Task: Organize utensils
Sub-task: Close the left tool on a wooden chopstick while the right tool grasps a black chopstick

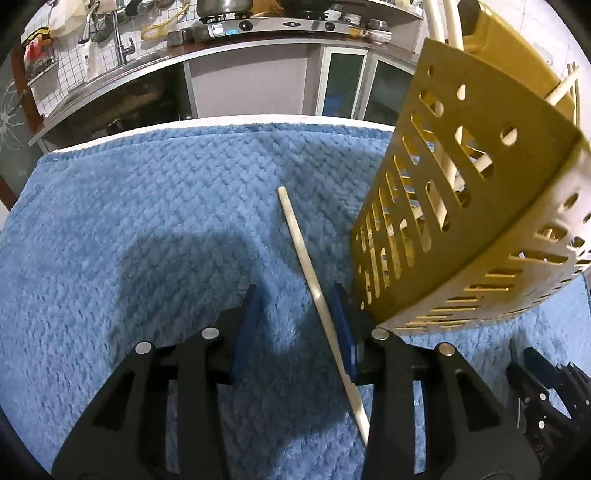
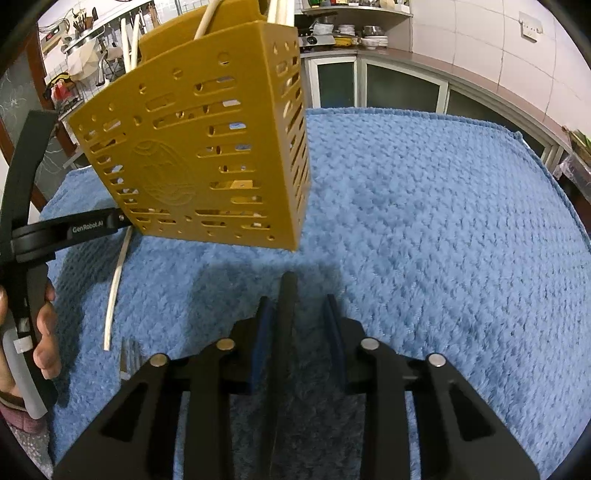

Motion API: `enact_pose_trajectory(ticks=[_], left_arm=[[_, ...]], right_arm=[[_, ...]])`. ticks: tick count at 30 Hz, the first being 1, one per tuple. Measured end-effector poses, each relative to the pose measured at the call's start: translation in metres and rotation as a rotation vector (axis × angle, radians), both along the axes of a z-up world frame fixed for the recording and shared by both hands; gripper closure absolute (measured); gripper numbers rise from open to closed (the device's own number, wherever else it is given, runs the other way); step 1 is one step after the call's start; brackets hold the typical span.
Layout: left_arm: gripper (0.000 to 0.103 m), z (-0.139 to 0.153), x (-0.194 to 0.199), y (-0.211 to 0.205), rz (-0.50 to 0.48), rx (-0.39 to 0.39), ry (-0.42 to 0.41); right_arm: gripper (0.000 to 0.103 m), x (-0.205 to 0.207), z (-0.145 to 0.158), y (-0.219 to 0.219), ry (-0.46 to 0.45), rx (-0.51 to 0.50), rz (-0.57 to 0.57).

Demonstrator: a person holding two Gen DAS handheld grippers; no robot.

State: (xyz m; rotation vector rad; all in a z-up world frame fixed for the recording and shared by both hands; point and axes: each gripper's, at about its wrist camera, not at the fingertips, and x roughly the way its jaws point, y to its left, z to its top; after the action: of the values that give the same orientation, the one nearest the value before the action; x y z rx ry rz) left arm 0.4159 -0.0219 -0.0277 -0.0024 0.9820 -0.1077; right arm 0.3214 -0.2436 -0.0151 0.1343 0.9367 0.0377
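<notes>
A cream chopstick [image 1: 314, 280] lies on the blue towel [image 1: 147, 221]. My left gripper [image 1: 295, 314] is open low over it, the stick running along the inside of my right pad. A yellow perforated utensil holder [image 1: 469, 206] stands just right of it, with pale chopsticks inside. In the right wrist view my right gripper [image 2: 297, 325] is open around a black utensil handle [image 2: 286, 317] that lies between the pads, near the left one. The holder [image 2: 199, 147] stands ahead on the left. The chopstick [image 2: 116, 288] and a fork [image 2: 129, 358] lie left.
The left gripper's black body [image 2: 26, 229] and the hand holding it fill the left edge of the right wrist view. The towel [image 2: 424, 221] covers the table. Kitchen counter, sink and stove [image 1: 258, 26] stand beyond the far edge.
</notes>
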Motion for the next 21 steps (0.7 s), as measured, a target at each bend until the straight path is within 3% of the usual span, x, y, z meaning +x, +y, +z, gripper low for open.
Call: enact_pose_trajectory(ticks=[2, 5, 16, 21], left_arm=[[0.083, -0.001, -0.002, -0.003, -0.01, 0.022, -0.01], [0.096, 0.0, -0.006, -0.012, -0.036, 0.057, -0.022], [0.098, 0.003, -0.044, -0.008, -0.109, 0.1, -0.027], [0.095, 0.004, -0.05, 0.004, -0.095, 0.088, -0.009]], right_arm=[[0.083, 0.0, -0.001, -0.001, -0.004, -0.007, -0.011], [0.091, -0.001, -0.002, -0.007, -0.002, 0.015, -0.018], [0.094, -0.005, -0.001, -0.011, 0.009, 0.031, -0.009], [0.093, -0.003, -0.001, -0.01, 0.02, 0.031, -0.008]])
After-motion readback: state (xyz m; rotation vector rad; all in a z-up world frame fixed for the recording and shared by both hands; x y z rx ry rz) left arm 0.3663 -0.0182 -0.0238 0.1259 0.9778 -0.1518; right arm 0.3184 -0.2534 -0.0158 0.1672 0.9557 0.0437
